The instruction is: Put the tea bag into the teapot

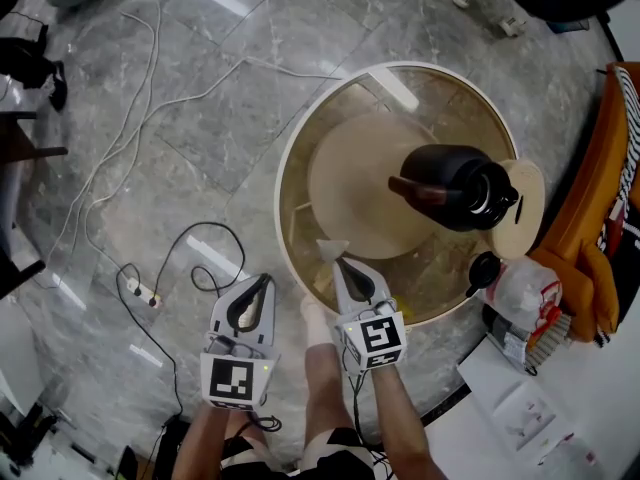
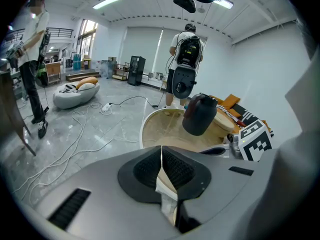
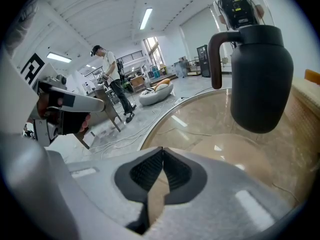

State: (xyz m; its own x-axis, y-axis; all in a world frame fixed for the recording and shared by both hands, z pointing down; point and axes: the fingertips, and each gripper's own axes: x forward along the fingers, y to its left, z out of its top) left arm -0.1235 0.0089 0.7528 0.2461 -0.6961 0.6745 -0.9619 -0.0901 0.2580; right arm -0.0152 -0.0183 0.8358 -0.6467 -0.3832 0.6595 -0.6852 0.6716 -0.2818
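The black teapot (image 1: 455, 188) with a brown handle stands on a round wooden board (image 1: 345, 193) on the glass table (image 1: 290, 158); it also shows in the left gripper view as teapot (image 2: 199, 115) and looms close in the right gripper view as teapot (image 3: 260, 79). Its black lid (image 1: 483, 270) lies near the table's right rim. My right gripper (image 1: 338, 256) (image 3: 162, 151) is over the near rim, jaws together, with a small pale tea bag (image 1: 330, 248) at its tip. My left gripper (image 1: 264, 280) (image 2: 161, 149) hangs over the floor left of the table, jaws together; a pale strip shows in its slit.
A round wooden disc (image 1: 528, 208) sits beside the teapot. A plastic bag (image 1: 525, 288), papers and an orange bag (image 1: 600, 228) lie right of the table. Cables (image 1: 130, 168) and a power strip (image 1: 140, 290) trail on the marble floor. A person (image 2: 185, 69) stands beyond the table.
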